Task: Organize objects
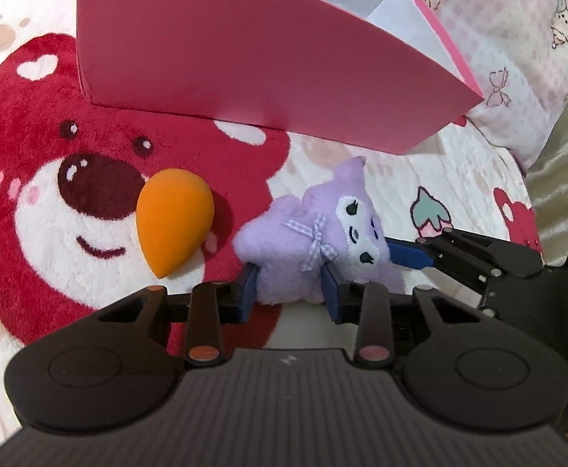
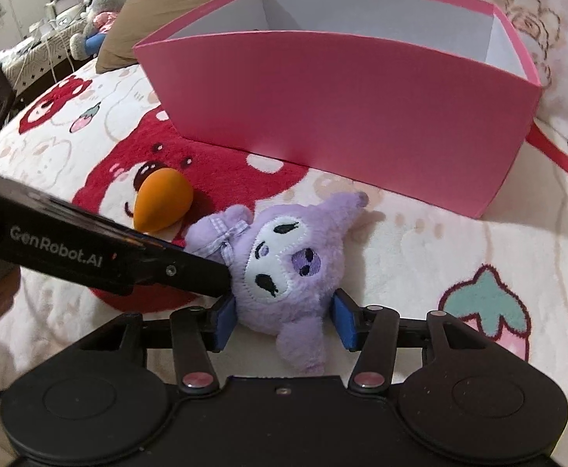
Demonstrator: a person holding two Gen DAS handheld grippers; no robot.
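Bear-print fleece blanket (image 2: 420,241), apparently a bed.

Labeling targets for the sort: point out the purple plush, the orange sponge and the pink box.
purple plush (image 2: 280,268): right wrist view, on its white face.
orange sponge (image 1: 173,214): left wrist view, on its rounded body.
pink box (image 2: 342,113): right wrist view, on its near outer wall.

The box (image 1: 245,54) runs off the left-wrist view's top edge, its floor unseen. Between the left fingers (image 1: 247,292), the plush's (image 1: 323,241) lower body is hidden. Past the right fingers (image 2: 221,317), the left gripper covers part of the sponge (image 2: 163,198).
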